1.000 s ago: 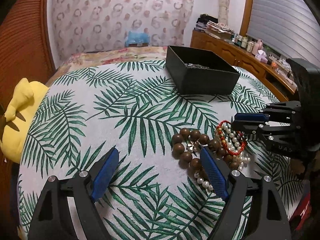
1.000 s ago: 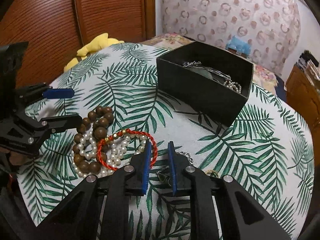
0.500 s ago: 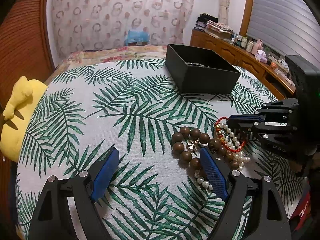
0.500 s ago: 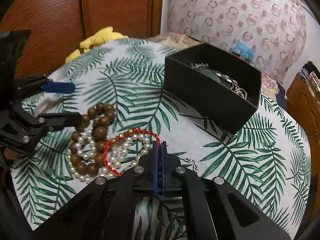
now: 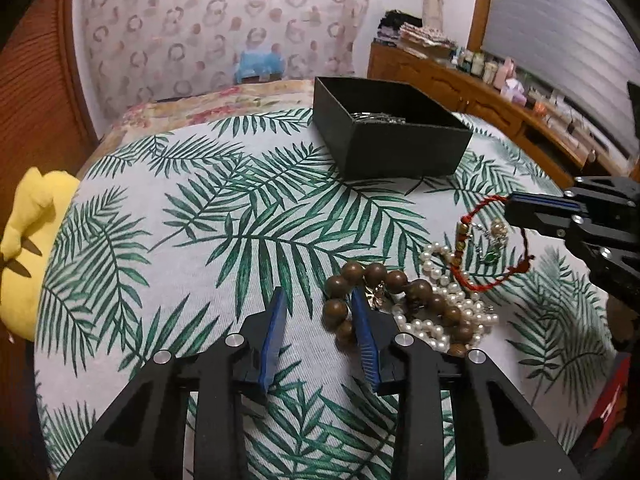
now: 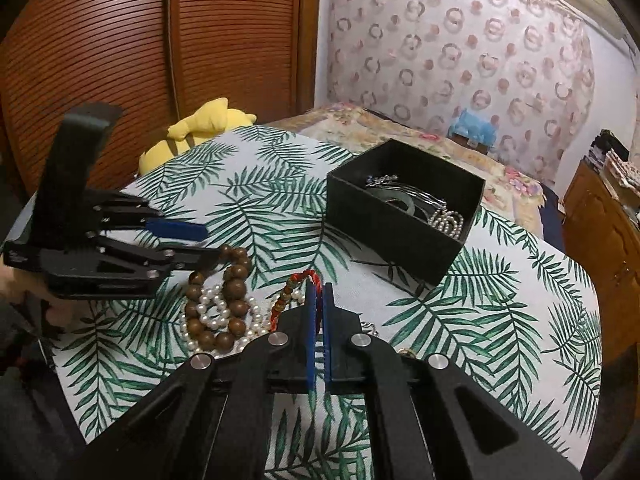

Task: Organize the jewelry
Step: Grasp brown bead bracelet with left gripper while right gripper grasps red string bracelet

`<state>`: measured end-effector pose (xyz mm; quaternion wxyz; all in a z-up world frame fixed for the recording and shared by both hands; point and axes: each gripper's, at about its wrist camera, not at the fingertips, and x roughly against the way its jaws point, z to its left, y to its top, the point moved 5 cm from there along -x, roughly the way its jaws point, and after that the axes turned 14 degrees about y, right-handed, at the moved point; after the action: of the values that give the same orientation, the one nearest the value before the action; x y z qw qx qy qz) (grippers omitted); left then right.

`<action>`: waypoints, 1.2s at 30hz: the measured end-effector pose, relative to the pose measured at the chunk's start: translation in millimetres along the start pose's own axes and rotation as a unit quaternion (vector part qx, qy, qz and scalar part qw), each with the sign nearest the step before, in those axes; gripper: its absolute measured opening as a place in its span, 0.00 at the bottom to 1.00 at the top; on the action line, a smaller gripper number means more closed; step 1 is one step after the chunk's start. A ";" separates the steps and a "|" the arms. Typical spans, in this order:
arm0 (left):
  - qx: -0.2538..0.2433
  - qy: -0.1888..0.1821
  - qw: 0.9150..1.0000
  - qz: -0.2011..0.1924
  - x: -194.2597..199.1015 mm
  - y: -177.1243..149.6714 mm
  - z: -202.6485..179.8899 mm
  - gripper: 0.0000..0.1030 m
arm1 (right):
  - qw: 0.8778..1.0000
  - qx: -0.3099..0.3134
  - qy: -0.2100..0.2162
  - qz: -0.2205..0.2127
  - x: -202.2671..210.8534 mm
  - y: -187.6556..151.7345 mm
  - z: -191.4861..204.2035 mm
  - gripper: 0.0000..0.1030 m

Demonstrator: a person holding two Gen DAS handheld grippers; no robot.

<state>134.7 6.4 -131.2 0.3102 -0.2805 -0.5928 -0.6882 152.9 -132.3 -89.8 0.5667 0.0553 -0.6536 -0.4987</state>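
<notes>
The red bracelet is clamped in the right claw and lifted off the pile, likely for the box. The left claw, parted, is placed at the wooden beads beside the pearls.

Dim, warm indoor light, soft shadows, strong fisheye bending with dark vignetted corners, and slightly soft, grainy detail.

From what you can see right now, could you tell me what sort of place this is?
Probably a bedroom at home. The leaf-print cloth seems to cover a bed, with a floral bedspread beyond it, a yellow plush toy beside it, and a wooden dresser crowded with bottles along the wall.
</notes>
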 end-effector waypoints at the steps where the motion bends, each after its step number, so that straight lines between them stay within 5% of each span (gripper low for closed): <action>1: -0.005 0.005 1.000 0.001 -1.4 1.1 -0.7 0.31 | 1.000 0.000 0.000 0.001 -0.4 -0.4 -0.2 0.03; 9: -0.037 0.018 0.999 0.012 -12.8 7.3 -6.6 0.31 | 1.000 -0.014 0.009 -0.002 -0.2 -3.6 -4.7 0.03; 14: -0.042 0.004 0.999 0.007 -8.6 6.2 -11.4 0.12 | 1.000 -0.017 0.009 -0.004 2.0 -5.5 -6.5 0.03; 36: -0.005 -0.027 0.993 -0.119 90.8 37.6 -13.9 0.12 | 0.999 -0.029 0.008 -0.028 24.1 3.3 -11.8 0.03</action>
<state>103.9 -19.9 -40.5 0.2085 -0.2280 -0.6271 -0.7151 155.5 -152.9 -72.5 0.5590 0.0610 -0.6325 -0.5327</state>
